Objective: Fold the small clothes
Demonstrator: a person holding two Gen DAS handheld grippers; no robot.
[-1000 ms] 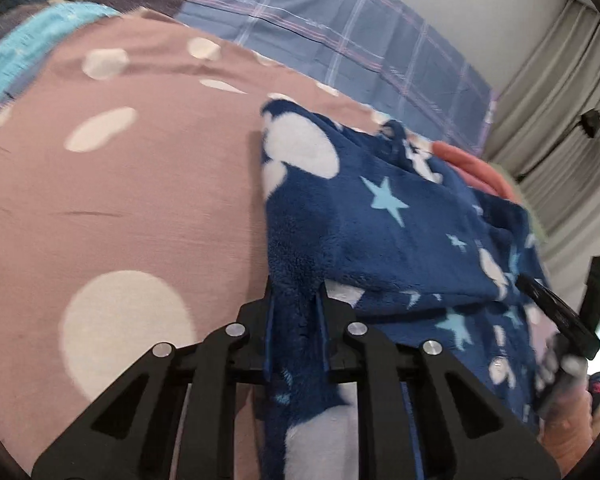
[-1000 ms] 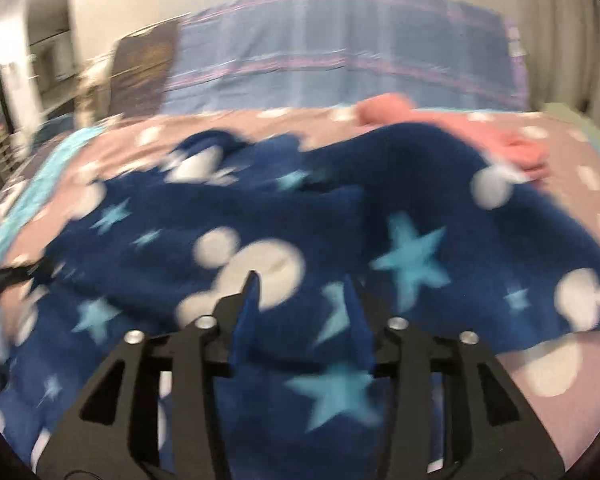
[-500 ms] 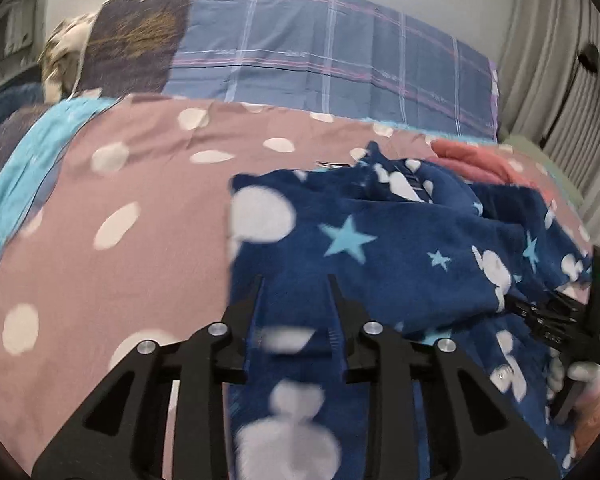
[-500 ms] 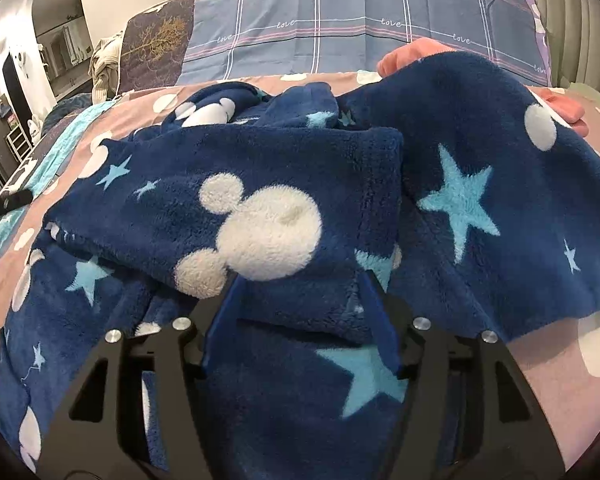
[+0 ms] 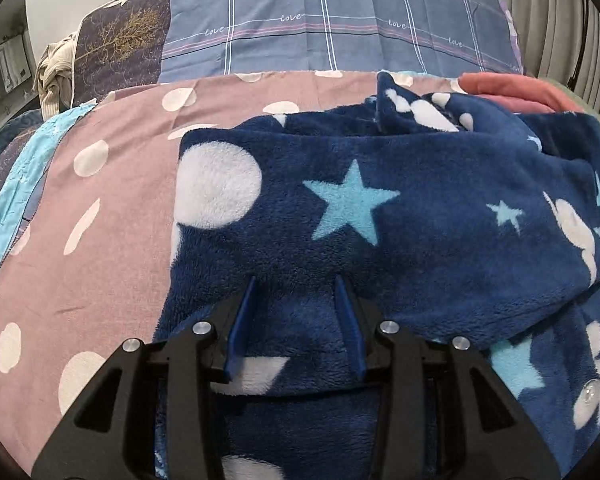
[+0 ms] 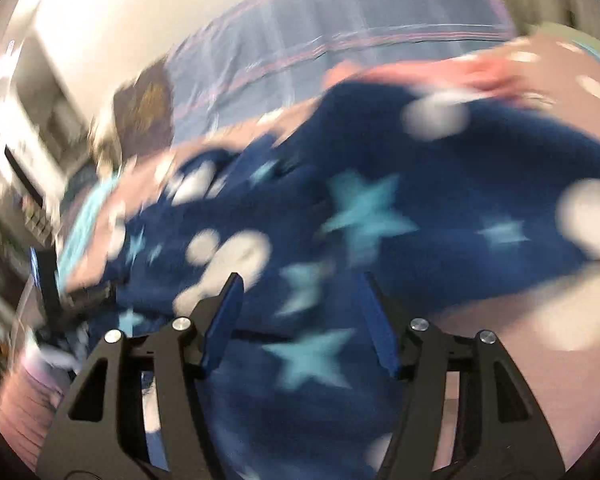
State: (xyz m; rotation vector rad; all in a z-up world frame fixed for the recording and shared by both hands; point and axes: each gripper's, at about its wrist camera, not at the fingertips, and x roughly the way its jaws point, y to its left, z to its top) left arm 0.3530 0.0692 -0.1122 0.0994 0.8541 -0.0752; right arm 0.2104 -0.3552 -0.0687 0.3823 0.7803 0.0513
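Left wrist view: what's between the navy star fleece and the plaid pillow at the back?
In the left wrist view, only bare polka-dot bedsheet lies between the navy fleece and the plaid pillow.

A navy fleece garment [image 5: 400, 216] patterned with light-blue stars and white mouse-head shapes is lying rumpled on the bed, one layer folded over another with its straight edge running across, partly covering a pink garment [image 5: 512, 90] behind it.
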